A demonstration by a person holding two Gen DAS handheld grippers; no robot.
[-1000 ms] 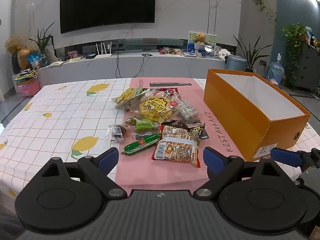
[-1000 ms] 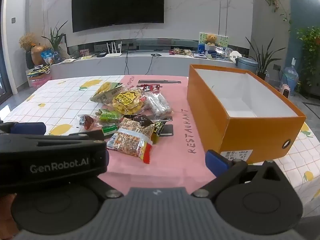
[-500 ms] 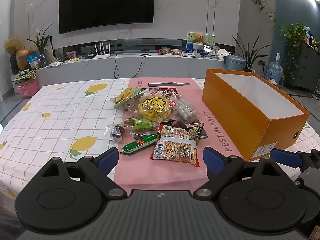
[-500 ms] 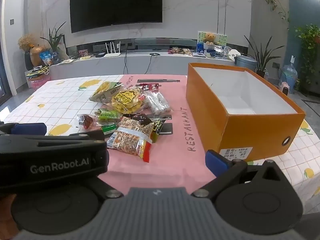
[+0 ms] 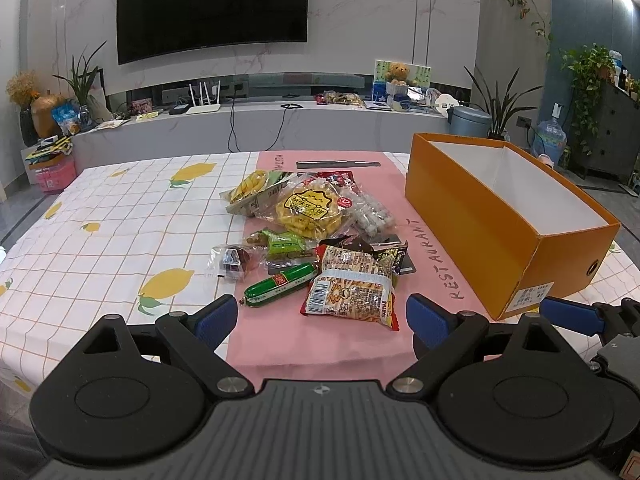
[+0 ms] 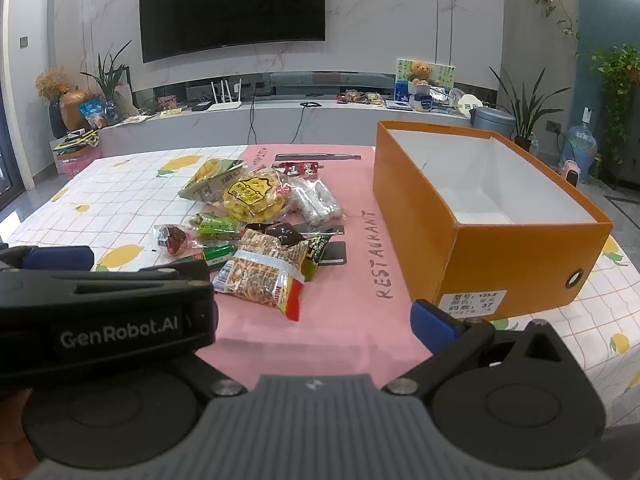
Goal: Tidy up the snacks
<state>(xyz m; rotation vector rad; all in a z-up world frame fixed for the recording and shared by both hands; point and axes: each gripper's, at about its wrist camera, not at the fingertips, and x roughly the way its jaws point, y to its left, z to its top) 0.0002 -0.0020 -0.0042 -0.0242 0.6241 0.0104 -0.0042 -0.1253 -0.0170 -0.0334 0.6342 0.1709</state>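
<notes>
A pile of snacks lies on the pink mat: a striped cracker packet and a green sausage in front, and a yellow round-biscuit bag behind. To the right stands an orange box, open on top and white inside. My left gripper is open just short of the striped packet, holding nothing. My right gripper is open too, near the box's front corner. Its left finger is hidden behind the left gripper's black body. The striped packet lies ahead of it.
The table wears a white lemon-print cloth, bare on the left half. A dark flat strip lies at the mat's far end. Beyond the table stand a long grey bench, a wall TV and potted plants.
Both views have drifted slightly, so the snacks and box sit a little higher in frame. Nothing on the table has moved, and both grippers stay open.
</notes>
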